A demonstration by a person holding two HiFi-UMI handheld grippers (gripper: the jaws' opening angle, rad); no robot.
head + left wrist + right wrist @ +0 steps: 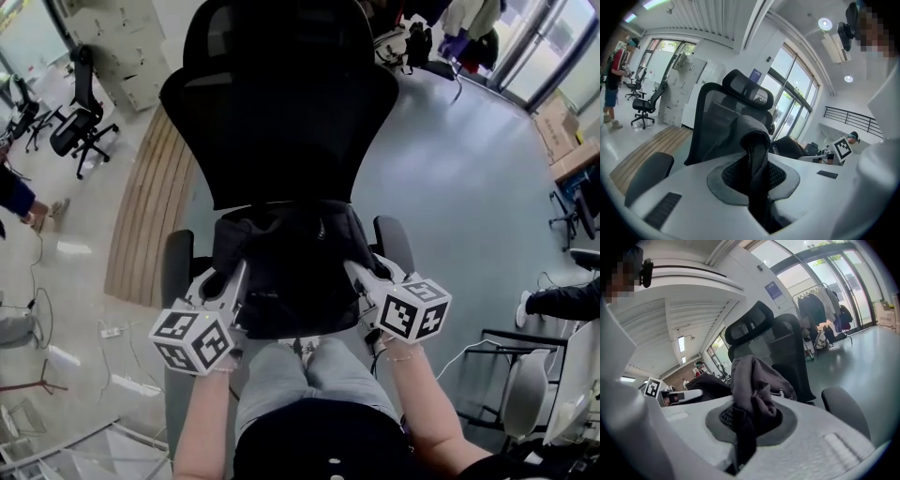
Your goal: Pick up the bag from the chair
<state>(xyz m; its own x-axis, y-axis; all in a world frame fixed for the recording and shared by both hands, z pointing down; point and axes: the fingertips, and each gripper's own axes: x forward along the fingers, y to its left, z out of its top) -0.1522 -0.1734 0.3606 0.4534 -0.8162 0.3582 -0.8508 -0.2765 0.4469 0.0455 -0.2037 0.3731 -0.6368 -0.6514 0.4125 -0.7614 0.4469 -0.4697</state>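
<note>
Bag (pixel 291 267): one, at one chair (pixel 281 112); left hand-held gripper (pixel 232 278), right hand-held gripper (pixel 357 274) each clamp it.

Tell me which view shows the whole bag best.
The head view. It takes in nearly the whole black bag over the seat of the chair, gripped at its sides by the left gripper and right gripper. Each gripper view shows only a fold of bag fabric pinched between its jaws.

We are in an open office: black swivel chairs (pixel 75 131) on a smooth grey floor (pixel 450 187), pale lockers (pixel 122 47), tall glass doors (pixel 544 47), stacked cardboard boxes (pixel 562 127), and a clothes rack (pixel 820 298).
</note>
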